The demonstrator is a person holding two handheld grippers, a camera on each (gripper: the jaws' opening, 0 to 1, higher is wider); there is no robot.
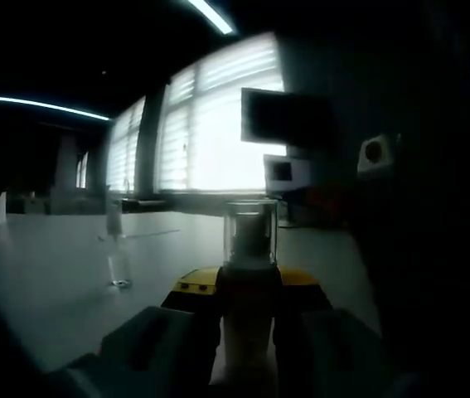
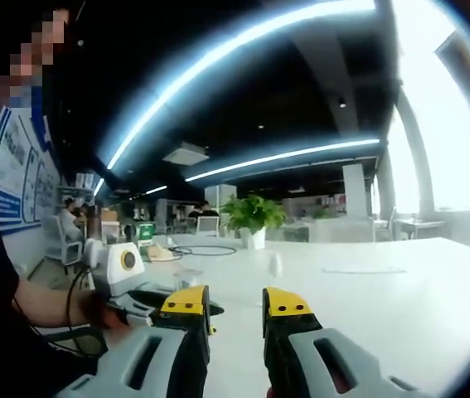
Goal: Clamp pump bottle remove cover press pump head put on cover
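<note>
In the left gripper view the pump bottle (image 1: 247, 344) stands upright between my left gripper's (image 1: 248, 286) yellow-tipped jaws, which are shut on its pale body. Its clear cover (image 1: 251, 235) sits on top, with the dark pump head showing dimly inside. In the right gripper view my right gripper (image 2: 235, 307) hovers over the white table (image 2: 384, 307), open, its yellow tips apart with nothing between them. At the left of that view a person's hand (image 2: 94, 313) holds the left gripper (image 2: 139, 303) low over the table.
A small clear object (image 1: 119, 249) stands on the white table (image 1: 52, 274) left of the bottle, perhaps the same one (image 2: 274, 264) as in the right gripper view. A potted plant (image 2: 252, 217), cables and chairs lie farther back. Bright windows (image 1: 218, 124) and a monitor (image 1: 280, 116) stand behind the bottle.
</note>
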